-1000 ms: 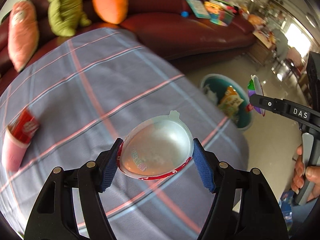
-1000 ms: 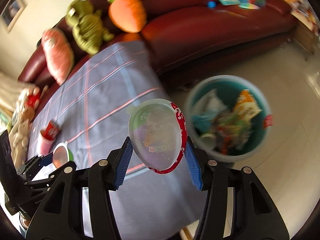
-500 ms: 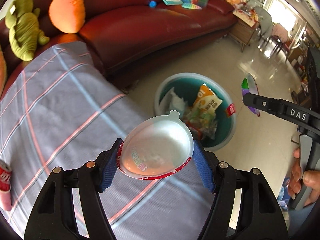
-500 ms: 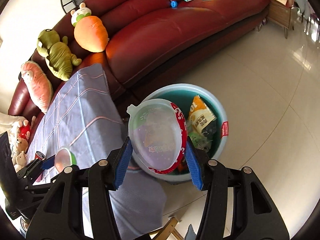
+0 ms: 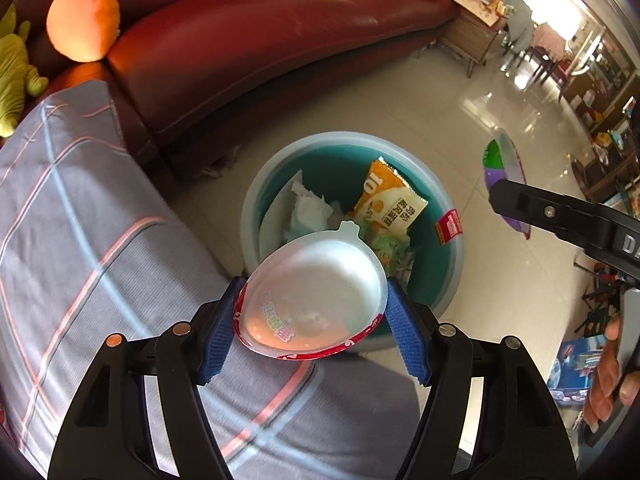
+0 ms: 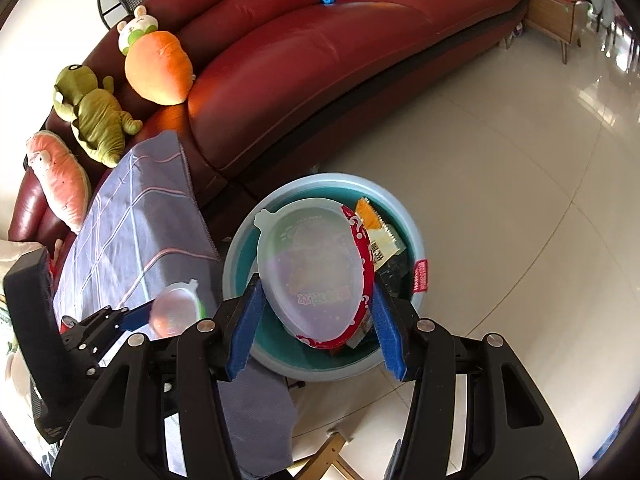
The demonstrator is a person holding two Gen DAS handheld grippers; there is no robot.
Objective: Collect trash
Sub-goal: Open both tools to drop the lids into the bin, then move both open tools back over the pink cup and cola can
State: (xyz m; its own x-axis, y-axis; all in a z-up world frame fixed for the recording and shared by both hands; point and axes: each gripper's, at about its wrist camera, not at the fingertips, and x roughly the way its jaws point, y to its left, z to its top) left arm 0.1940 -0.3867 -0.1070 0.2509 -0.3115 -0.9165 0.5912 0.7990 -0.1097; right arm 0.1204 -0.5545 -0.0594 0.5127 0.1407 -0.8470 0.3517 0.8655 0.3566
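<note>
My left gripper (image 5: 312, 320) is shut on a white plastic lid with a red rim (image 5: 312, 304) and holds it over the table's edge, just short of the teal trash basin (image 5: 256, 216). My right gripper (image 6: 316, 316) is shut on a second translucent lid with a red rim (image 6: 312, 272) and holds it above the same basin (image 6: 240, 248). The basin stands on the floor and holds an orange snack bag (image 5: 388, 200), crumpled tissue (image 5: 308, 208) and other wrappers. The left gripper with its lid also shows in the right wrist view (image 6: 172, 312).
A grey plaid cloth (image 5: 80, 240) covers the table at left. A dark red sofa (image 5: 260, 40) with an orange carrot plush (image 6: 158, 68) and a green plush (image 6: 96, 116) runs behind. Glossy tiled floor (image 6: 500, 200) lies right of the basin.
Both grippers have swung right, away from the table, carrying their lids. The basin has come from the right edge to the middle of both views and looks closer.
</note>
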